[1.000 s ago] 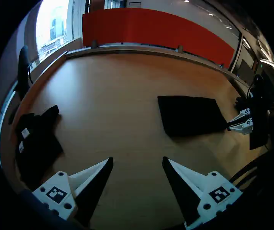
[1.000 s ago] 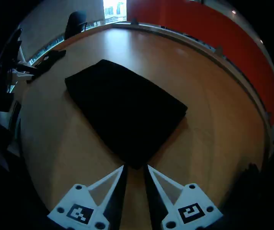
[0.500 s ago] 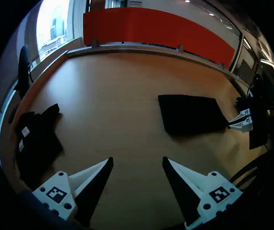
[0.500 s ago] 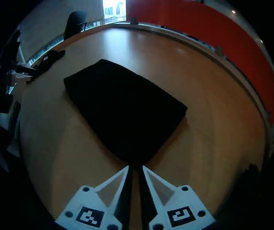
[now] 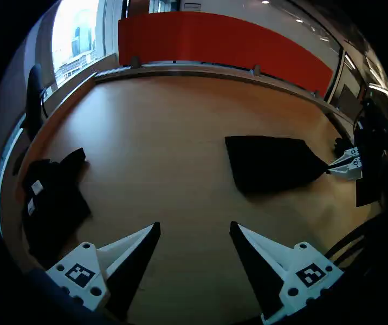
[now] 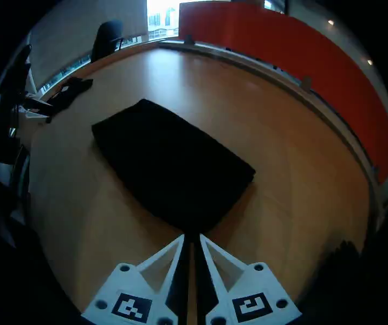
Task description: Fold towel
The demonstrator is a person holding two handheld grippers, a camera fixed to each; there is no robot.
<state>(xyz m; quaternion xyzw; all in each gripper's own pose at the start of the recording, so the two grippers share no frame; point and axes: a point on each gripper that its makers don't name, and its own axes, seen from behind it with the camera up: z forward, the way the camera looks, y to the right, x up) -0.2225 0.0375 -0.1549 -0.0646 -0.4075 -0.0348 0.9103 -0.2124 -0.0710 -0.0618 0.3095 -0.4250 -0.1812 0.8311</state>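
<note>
A black folded towel (image 5: 270, 162) lies on the wooden table (image 5: 156, 135), right of centre in the left gripper view. My right gripper (image 6: 192, 238) is shut on the towel's (image 6: 172, 162) near corner. From the left gripper view, that corner is drawn out to a point at the right gripper (image 5: 346, 165). My left gripper (image 5: 194, 225) hovers open over bare wood, well apart from the towel, with nothing between its fingers. It also appears small at the far left (image 6: 31, 108) of the right gripper view.
A heap of dark cloth (image 5: 53, 200) with white tags lies near the table's left edge. A red partition (image 5: 221, 43) runs along the far rim. An office chair (image 6: 107, 35) stands beyond the table. A person's dark figure (image 5: 375, 157) stands behind the right gripper.
The right gripper's fingers closed the last gap onto the towel's near corner and drew it back, stretching that corner to a point. The left gripper stayed put.
</note>
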